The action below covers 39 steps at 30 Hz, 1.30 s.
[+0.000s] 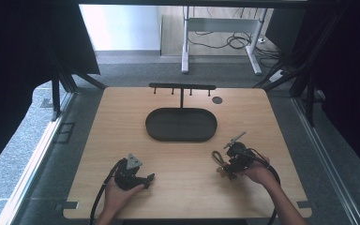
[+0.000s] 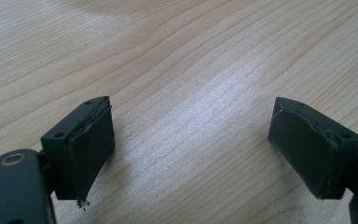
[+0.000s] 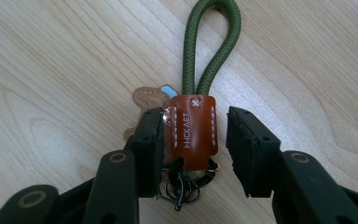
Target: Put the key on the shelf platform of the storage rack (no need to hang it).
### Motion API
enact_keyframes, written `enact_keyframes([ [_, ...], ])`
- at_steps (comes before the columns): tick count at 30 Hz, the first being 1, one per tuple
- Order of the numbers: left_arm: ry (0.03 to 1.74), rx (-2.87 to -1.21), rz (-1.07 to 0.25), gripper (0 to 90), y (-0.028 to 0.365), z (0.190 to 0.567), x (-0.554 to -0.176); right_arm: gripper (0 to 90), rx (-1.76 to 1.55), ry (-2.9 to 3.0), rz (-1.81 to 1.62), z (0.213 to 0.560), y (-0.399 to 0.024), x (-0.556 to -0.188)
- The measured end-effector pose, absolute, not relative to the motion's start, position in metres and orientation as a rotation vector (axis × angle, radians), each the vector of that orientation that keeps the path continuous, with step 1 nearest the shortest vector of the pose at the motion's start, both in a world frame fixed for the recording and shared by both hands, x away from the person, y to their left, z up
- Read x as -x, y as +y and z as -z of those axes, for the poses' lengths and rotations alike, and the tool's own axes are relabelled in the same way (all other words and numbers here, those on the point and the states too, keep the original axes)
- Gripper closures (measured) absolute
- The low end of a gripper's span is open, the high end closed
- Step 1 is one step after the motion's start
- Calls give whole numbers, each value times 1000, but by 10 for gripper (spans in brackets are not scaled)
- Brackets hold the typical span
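My left gripper (image 1: 146,180) rests on the table (image 1: 122,122) near the tray's (image 1: 181,124) near-left side, jaws wide apart with only bare wood between them. The keychain (image 3: 193,128) lies flat near the tray's near-right side, its green loop (image 3: 213,42) pointing away from me. My right gripper (image 3: 193,149) straddles the brown leather tab, 1 jaw at its left edge, the other standing a little off its right edge: not clamped yet. I judge this the grasp step. Next I must squeeze onto the tab, then lift, probably toward the hook rack (image 1: 182,86) behind the tray.
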<state>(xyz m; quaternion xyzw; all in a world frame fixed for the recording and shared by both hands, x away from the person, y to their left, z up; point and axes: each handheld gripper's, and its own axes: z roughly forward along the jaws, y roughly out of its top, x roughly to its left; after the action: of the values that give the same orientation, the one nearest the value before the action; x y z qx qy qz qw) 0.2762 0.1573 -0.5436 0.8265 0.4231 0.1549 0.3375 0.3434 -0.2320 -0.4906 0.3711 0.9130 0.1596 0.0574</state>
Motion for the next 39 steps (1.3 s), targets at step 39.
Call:
enact_keyframes([
  [39, 1102, -2152, -405, 146, 157, 544, -276, 666, -1014, 2742, -569, 435, -227, -341],
])
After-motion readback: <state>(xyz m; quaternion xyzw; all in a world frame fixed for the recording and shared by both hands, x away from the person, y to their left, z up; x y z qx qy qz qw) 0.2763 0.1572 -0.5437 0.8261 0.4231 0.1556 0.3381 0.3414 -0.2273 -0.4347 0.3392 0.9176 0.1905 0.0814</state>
